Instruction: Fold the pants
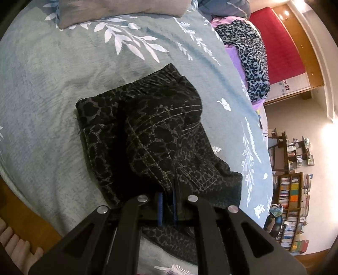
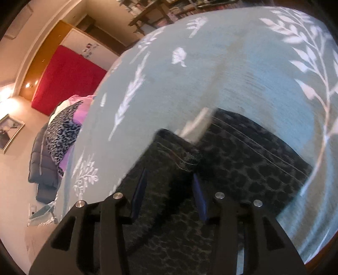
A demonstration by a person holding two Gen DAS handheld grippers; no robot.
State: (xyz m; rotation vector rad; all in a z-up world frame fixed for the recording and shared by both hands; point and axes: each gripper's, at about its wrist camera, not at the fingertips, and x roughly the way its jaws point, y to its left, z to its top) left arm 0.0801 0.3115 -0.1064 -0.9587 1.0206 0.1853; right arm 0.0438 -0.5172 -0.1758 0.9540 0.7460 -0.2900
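Note:
Dark leopard-print pants (image 1: 147, 131) lie folded into a compact bundle on a grey-green bed sheet (image 1: 63, 63) with white leaf print. My left gripper (image 1: 166, 207) is at the bundle's near edge, its blue pads (image 1: 159, 208) close together with a fold of the fabric pinched between them. In the right wrist view the pants (image 2: 243, 160) fill the lower middle, with a white label (image 2: 196, 124) showing at the far edge. My right gripper (image 2: 169, 194) stands open over the cloth, blue pads (image 2: 139, 194) apart and not pressing on it. This view is blurred.
A grey pillow (image 1: 118, 10) lies at the head of the bed. A heap of lighter leopard-print and purple cloth (image 1: 249, 57) sits at the bed's far side. Beyond it are a red panel (image 1: 278, 46) and bookshelves (image 1: 291, 211). A bare foot (image 1: 14, 243) stands by the wooden bed edge.

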